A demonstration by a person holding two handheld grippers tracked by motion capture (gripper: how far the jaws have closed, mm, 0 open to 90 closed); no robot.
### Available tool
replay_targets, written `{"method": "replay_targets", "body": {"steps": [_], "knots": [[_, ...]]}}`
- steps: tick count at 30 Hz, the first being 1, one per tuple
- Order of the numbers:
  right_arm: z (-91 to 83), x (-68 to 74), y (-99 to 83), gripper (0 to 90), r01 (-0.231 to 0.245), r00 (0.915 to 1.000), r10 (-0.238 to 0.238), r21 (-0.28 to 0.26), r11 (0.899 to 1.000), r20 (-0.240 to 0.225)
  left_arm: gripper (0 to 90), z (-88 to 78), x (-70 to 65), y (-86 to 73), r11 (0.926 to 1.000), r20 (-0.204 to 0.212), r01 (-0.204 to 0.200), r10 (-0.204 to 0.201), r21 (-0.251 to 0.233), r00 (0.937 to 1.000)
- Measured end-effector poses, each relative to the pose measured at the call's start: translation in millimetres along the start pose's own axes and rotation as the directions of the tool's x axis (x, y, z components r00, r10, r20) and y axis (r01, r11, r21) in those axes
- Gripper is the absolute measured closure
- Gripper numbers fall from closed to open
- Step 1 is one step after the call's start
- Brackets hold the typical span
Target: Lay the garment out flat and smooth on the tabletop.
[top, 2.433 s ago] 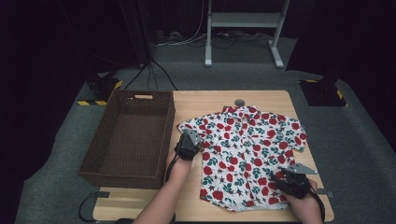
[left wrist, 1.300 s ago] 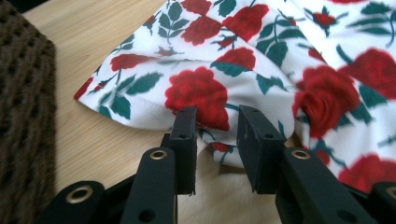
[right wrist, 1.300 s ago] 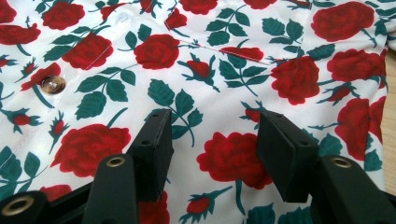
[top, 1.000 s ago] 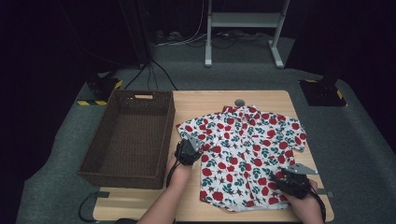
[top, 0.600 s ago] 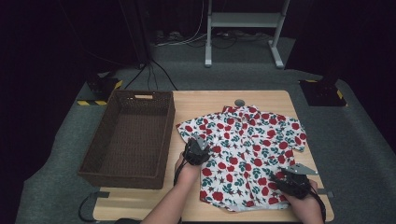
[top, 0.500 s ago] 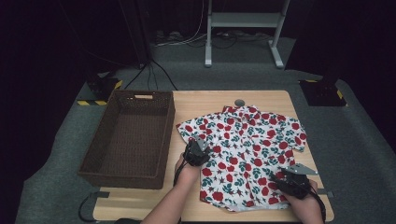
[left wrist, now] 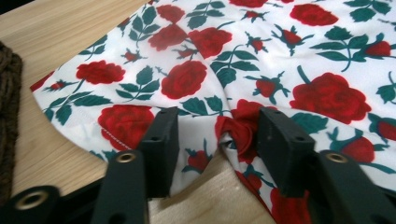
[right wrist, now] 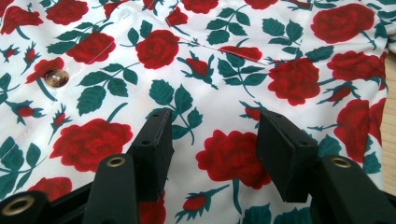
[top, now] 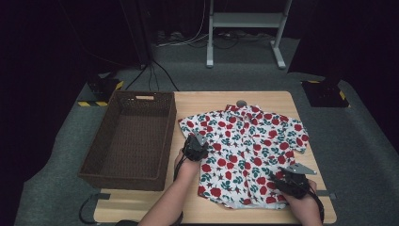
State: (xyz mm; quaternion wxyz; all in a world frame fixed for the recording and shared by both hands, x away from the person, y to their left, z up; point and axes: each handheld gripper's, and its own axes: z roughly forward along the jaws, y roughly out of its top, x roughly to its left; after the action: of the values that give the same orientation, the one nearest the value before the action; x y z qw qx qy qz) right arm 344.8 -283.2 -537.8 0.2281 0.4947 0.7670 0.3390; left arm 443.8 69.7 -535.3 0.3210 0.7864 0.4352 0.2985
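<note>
Left claw [left wrist: 215, 135] just been spreading, bunched shirt [top: 244, 141] fold between jaws; right claw [right wrist: 212, 140] spread over shirt; no readable writing.

- Wooden table [top: 141, 209], pale top, stands on grey carpet [top: 362, 141].
- White metal stand [top: 244, 21] behind the table, cables [top: 155, 70] trailing across the floor beside it.
- Surroundings dark; light falls on the table area alone.
</note>
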Motion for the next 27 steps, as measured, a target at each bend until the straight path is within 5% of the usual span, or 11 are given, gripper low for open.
{"method": "replay_targets", "body": {"steps": [3, 5, 8, 12, 20, 27], "knots": [[-0.3, 0.8, 0.5, 46.2, -0.004, 1.0000, 0.004, 0.006, 1.000, 0.002, 44.7, -20.6, -15.8, 1.9, 0.9967, 0.070, -0.035, 0.040, -0.073, 0.9967], [-1.9, 2.9, 2.3, 47.5, -0.004, 1.0000, 0.003, 0.021, 1.000, 0.007, 44.5, -33.1, -28.0, -1.0, 0.9930, 0.120, -0.075, 0.086, -0.091, 0.9890], [-4.8, 7.0, 3.3, 47.8, 0.011, 0.9999, -0.011, 0.014, 1.000, 0.008, 44.4, -42.1, -37.1, -11.6, 0.9957, 0.181, -0.055, 0.068, -0.075, 0.9812], [-4.6, 7.0, 5.0, 47.9, 0.013, 0.9997, -0.013, 0.010, 1.000, 0.020, 42.9, -39.9, -45.4, -26.2, 0.9948, 0.206, -0.098, 0.101, -0.027, 0.9734], [-9.4, 7.7, -1.0, 51.0, 0.015, 0.9998, -0.014, 0.056, 0.998, -0.017, 43.5, -51.2, -48.1, -36.3, 0.9944, 0.254, -0.098, 0.105, -0.040, 0.9616], [-28.9, 17.9, -13.8, 49.8, 0.035, 0.9987, -0.031, 0.098, 0.995, -0.040, 43.4, -70.0, -52.9, -48.5, 0.9883, 0.289, -0.147, 0.153, -0.043, 0.9450]]}}
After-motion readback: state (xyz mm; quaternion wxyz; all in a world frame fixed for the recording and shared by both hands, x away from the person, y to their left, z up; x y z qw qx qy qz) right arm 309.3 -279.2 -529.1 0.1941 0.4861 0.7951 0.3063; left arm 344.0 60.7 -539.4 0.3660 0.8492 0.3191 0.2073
